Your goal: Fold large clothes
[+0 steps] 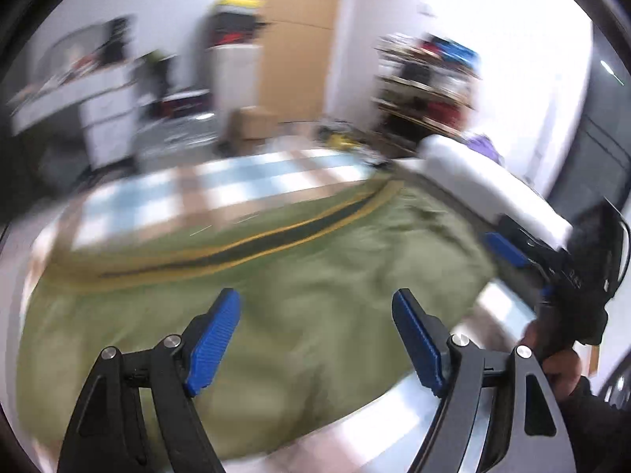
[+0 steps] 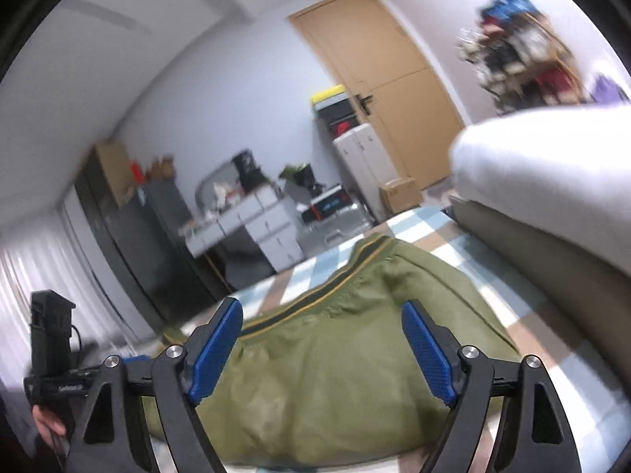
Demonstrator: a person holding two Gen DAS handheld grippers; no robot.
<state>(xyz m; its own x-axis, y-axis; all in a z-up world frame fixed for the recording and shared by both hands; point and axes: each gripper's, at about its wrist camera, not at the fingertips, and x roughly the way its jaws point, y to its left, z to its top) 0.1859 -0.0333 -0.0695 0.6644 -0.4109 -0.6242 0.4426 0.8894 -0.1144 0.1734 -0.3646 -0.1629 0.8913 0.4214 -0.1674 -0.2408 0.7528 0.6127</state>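
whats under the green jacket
The green jacket lies on a checked blue, white and brown bedcover, which shows around its edges. Whatever lies directly beneath the jacket is covered and cannot be seen.

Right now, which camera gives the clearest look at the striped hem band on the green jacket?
The right wrist view: the striped band on the green jacket is fairly sharp there. The left wrist view shows the same band smeared by motion blur.

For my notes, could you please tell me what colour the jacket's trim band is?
The jacket is olive green; its trim band is dark with yellow edges, clearest in the right wrist view.
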